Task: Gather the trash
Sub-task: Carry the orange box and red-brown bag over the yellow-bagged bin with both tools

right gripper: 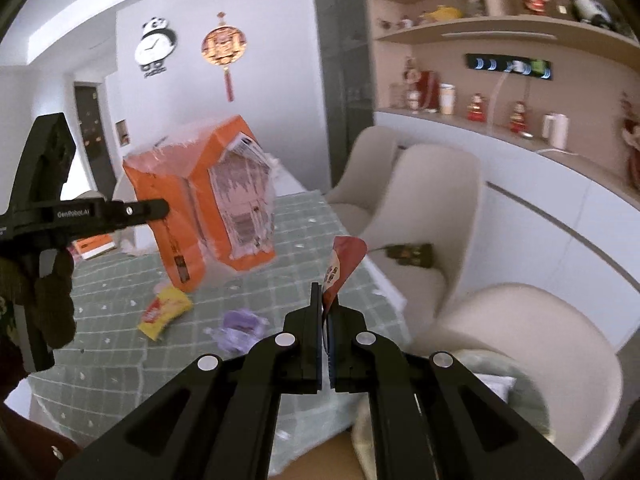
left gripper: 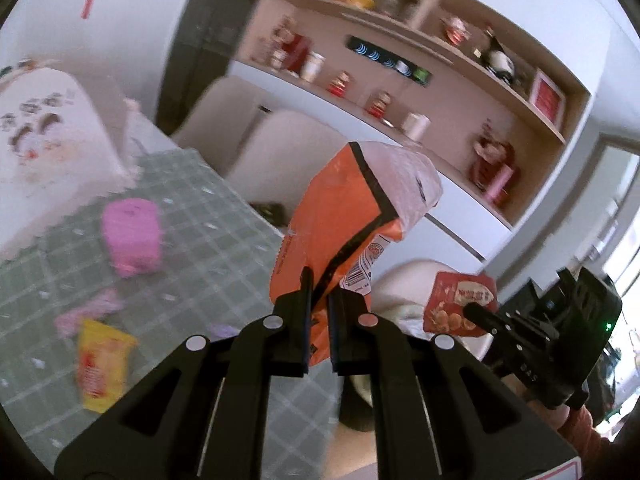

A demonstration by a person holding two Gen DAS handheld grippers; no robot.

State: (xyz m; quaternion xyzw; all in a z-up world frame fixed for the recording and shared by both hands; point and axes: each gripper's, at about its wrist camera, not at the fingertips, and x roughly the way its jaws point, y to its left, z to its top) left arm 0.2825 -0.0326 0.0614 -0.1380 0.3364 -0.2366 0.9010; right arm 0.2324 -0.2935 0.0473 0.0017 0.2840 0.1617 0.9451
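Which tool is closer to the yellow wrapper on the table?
Left, probably. The left tool, clamped on the orange bag, hangs beside the yellow wrapper. The right tool, pinching a red wrapper, sits farther off, past the table edge.

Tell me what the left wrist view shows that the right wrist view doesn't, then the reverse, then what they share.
Only the left wrist view: a pink packet on the table and the white printed bag behind it.
Only the right wrist view: the panda clock and the purple wrapper.
Both: the left gripper shut on the orange bag, the right gripper shut on the red snack packet, the yellow wrapper, and the green checked tablecloth.
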